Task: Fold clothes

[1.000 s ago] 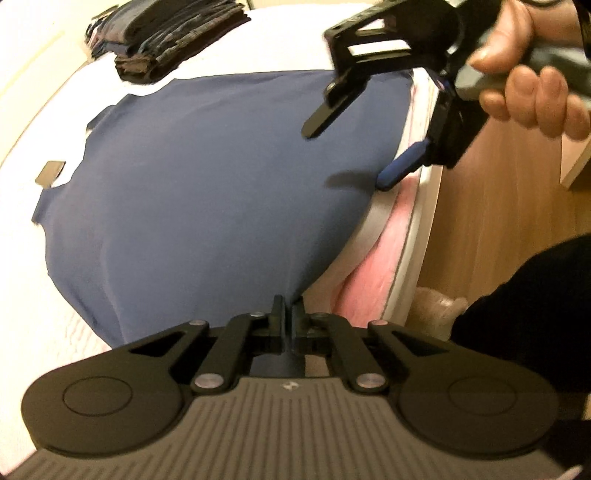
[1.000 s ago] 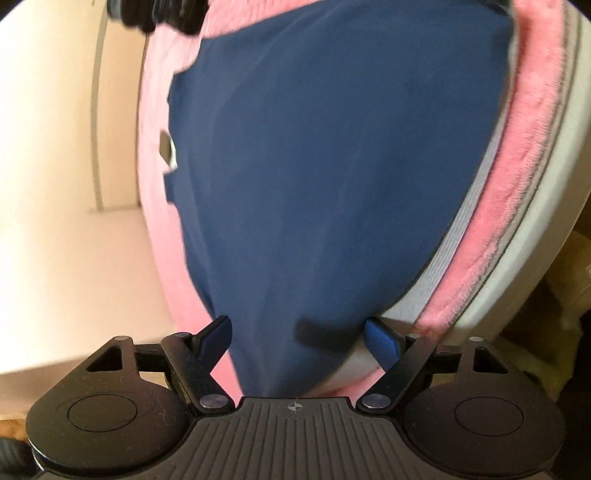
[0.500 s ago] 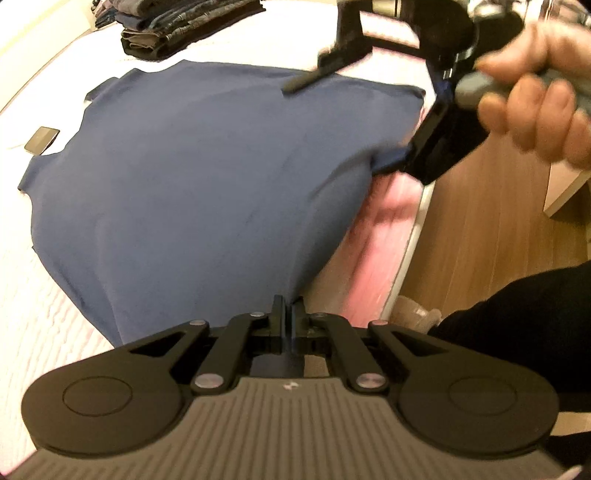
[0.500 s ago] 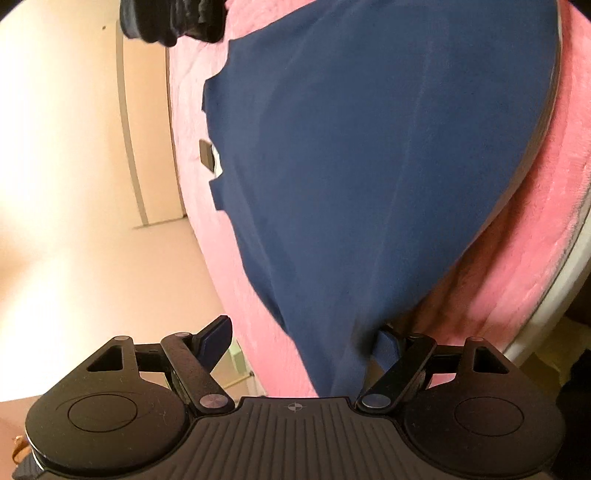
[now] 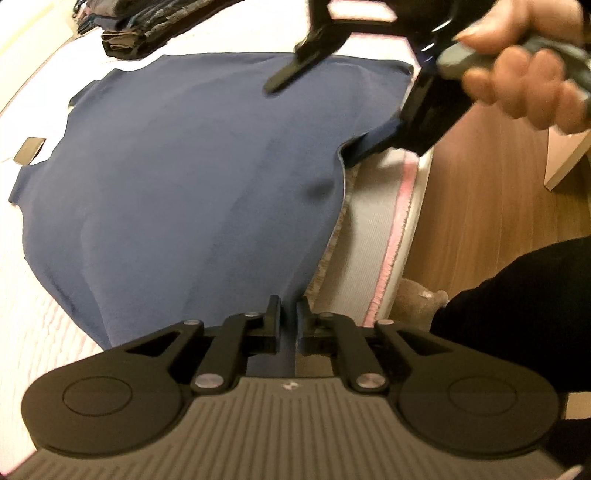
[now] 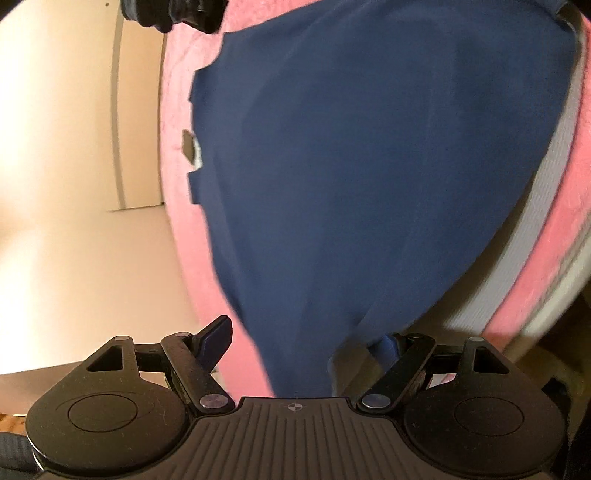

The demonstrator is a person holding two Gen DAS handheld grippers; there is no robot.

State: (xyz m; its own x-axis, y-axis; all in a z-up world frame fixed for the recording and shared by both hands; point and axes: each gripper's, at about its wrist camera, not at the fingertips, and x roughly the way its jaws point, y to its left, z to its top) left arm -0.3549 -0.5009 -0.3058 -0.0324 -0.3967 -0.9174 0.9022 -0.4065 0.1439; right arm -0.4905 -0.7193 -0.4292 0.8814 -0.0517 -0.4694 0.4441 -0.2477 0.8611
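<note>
While the navy blue T-shirt (image 5: 177,177) lies spread flat across the pink bedspread (image 6: 184,92), its hem hanging at the near edge of the bed, both tools are working that hem, so watch closely. Left gripper (image 5: 287,314) has its 2 jaws drawn almost together with the fabric running up between them, so it looks pinched on the near corner. Right gripper (image 6: 303,343) is a different story: jaws spread wide, one blue-padded finger under the cloth edge and the other out over the pink cover, nothing clamped. From the left wrist view a hand (image 5: 524,70) steers that tool at the far corner, lower finger tucked under a lifted flap. A stack of folded clothes (image 5: 147,26) waits at the far side, and a small tag (image 5: 30,149) shows by the collar. My read: this is the start of the first fold, grip only half secured. Risks? If the right jaws close too shallow, the flap could slip and the hem go up crooked; pulling with only 1 corner held could drag the shirt off the edge toward the wooden floor (image 5: 480,206)
</note>
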